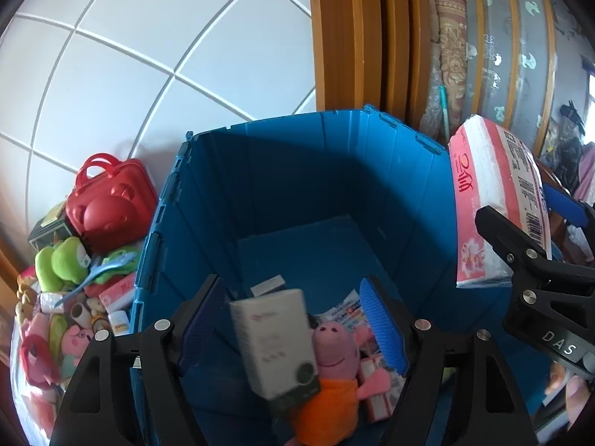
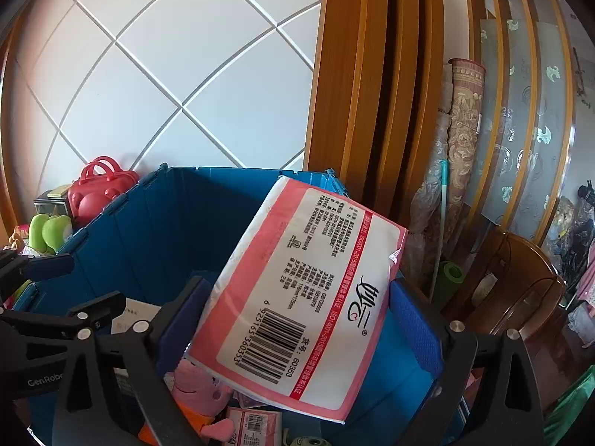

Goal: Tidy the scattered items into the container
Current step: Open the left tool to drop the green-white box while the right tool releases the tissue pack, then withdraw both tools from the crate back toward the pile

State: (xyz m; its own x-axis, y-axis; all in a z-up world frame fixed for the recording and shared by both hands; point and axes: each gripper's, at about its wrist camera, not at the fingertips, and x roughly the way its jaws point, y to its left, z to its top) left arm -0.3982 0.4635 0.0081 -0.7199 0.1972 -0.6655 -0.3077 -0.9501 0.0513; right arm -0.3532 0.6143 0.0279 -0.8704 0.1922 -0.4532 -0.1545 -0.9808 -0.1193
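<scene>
Left gripper open above blue bin, white box between its fingers, untouched. Right gripper clamps pink tissue pack over bin's right side.

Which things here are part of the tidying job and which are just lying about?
Job: blue crate; white box between left gripper fingers; tissue pack in right gripper; toy pile.
Lying about: rolled rug; wooden chair.

Glossy plastic-wrapped tissue pack, smooth blue plastic crate, plush pig
</scene>
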